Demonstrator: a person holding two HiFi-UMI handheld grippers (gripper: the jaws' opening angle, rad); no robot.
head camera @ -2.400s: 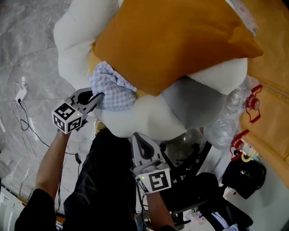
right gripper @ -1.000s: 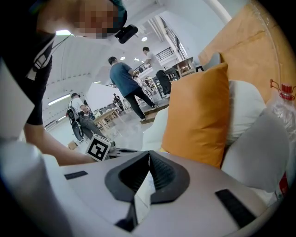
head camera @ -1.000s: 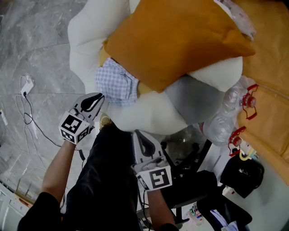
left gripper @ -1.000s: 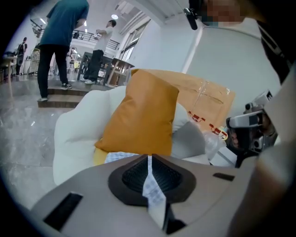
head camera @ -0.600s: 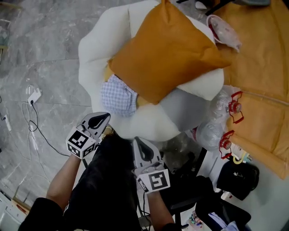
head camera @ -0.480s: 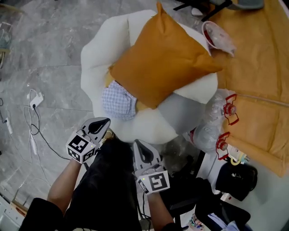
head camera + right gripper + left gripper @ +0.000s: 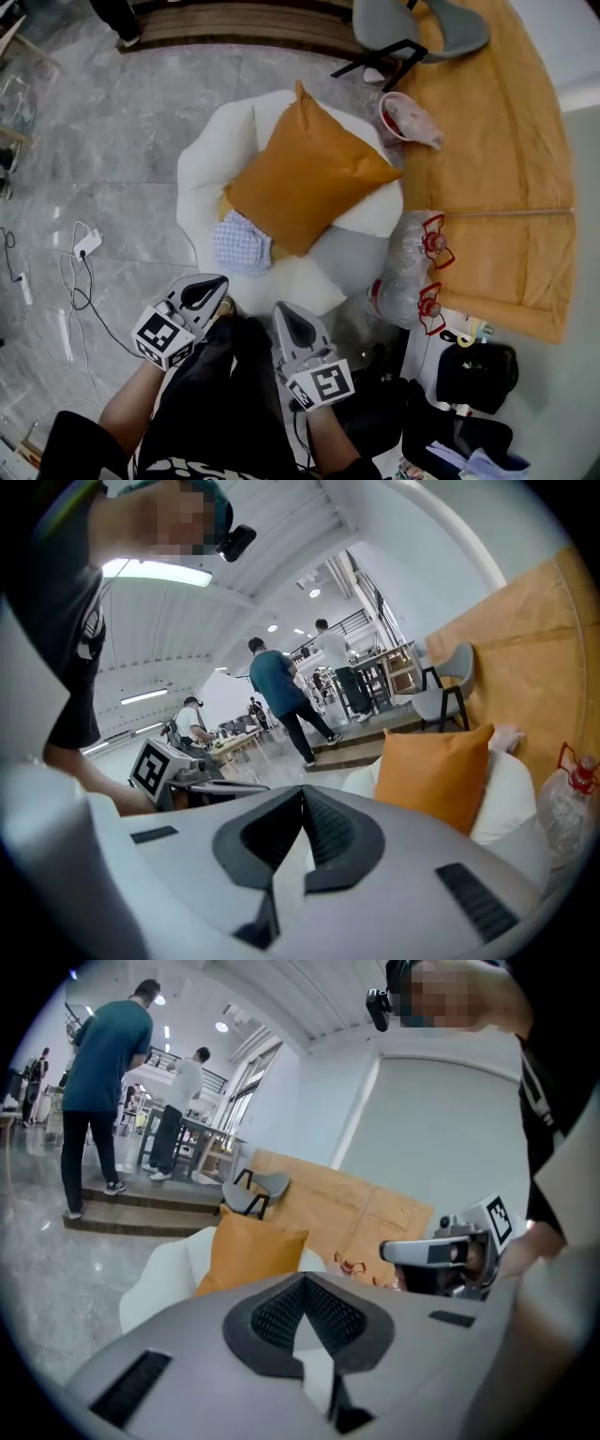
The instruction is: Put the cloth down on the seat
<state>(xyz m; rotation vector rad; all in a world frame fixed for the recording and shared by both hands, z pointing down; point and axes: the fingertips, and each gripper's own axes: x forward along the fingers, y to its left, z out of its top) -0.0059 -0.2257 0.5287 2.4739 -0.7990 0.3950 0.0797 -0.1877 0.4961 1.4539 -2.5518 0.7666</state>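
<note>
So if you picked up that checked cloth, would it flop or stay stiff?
Probably floppy: the checked cloth lies crumpled in soft folds on the white seat. It looks thin, so likely light. Its edge seems tucked under the orange cushion, so it may drag a little.

Open air ahead of both tips, well apart from the furniture. Beyond the left gripper (image 7: 217,280) sits the white seat (image 7: 202,169), its top nearly filled by the orange cushion (image 7: 305,178), with the checked cloth (image 7: 242,246) tucked at the cushion's near edge. Left of that gripper there's bare grey floor (image 7: 112,169), crossed only by a white plug and its cables (image 7: 86,244). Right of the right gripper (image 7: 282,308) it's tight: plastic bottles (image 7: 408,272) and a black bag (image 7: 473,375) crowd the gap beside the orange table (image 7: 497,141).
</note>
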